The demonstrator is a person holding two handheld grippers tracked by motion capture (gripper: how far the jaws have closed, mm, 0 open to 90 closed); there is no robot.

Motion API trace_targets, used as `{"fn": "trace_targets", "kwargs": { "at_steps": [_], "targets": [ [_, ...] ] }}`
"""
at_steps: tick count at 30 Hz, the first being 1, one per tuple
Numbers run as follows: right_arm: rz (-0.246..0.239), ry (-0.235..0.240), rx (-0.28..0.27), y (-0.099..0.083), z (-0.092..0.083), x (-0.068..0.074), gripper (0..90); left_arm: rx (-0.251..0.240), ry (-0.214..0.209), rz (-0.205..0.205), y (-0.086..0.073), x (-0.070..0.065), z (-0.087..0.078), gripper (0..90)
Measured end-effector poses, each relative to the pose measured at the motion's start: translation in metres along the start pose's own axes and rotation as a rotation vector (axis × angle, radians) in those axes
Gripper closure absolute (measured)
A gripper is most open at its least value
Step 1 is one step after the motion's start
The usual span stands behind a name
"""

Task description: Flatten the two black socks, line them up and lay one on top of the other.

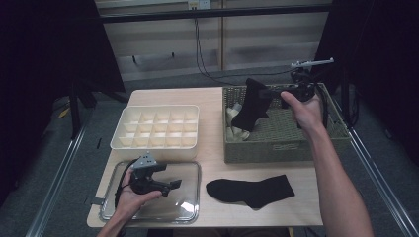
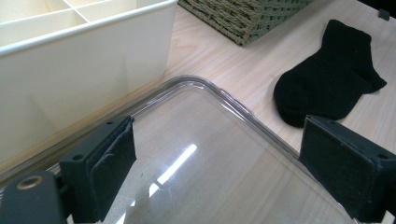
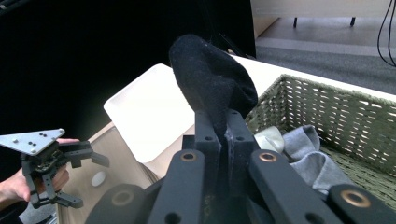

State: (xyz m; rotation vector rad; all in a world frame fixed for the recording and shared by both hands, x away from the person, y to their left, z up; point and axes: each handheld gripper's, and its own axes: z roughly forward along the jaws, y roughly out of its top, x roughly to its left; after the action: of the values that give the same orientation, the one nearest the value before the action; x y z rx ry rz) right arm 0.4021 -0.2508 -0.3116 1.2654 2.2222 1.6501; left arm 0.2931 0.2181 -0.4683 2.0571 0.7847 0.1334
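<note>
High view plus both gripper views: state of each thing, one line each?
Right gripper: shut on a black sock, lifted above the basket.
Held sock: hanging, clear of the basket.
Left gripper: open, empty, over the clear lid.
Basket: open, light socks inside.
Divider box: uncovered, compartments look empty.
Clear lid: flat on table.
Second black sock: lying flat on table.

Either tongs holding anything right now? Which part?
Right tongs are shut on a black sock, pinched at one end, the rest hanging over the wicker basket. Left tongs are open and hold nothing.
</note>
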Motion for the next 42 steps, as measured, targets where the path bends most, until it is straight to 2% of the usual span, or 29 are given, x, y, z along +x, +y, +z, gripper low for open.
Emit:
{"fn": "trace_targets", "kwargs": {
  "at_steps": [5, 11, 26, 32, 42],
  "targets": [
    [-0.017, 0.01, -0.025, 0.001, -0.007, 0.013, 86.7, -0.004, -0.004, 0.004, -0.001, -0.002, -0.001, 10.2],
    [-0.023, 0.027, -0.045, 0.002, -0.013, 0.02, 86.7, 0.0, -0.004, 0.003, -0.001, -0.003, 0.001, 10.2],
    [-0.043, 0.02, -0.089, 0.003, -0.033, 0.034, 86.8, -0.003, -0.016, 0.018, 0.0, -0.007, 0.002, 9.6],
    [-0.063, 0.01, -0.135, 0.008, -0.047, 0.045, 86.8, -0.006, -0.005, 0.007, 0.001, -0.009, 0.005, 7.2],
    [-0.066, 0.017, -0.148, 0.011, -0.059, 0.062, 86.9, -0.011, -0.002, 0.008, 0.002, -0.012, 0.005, 6.7]
  ]
}}
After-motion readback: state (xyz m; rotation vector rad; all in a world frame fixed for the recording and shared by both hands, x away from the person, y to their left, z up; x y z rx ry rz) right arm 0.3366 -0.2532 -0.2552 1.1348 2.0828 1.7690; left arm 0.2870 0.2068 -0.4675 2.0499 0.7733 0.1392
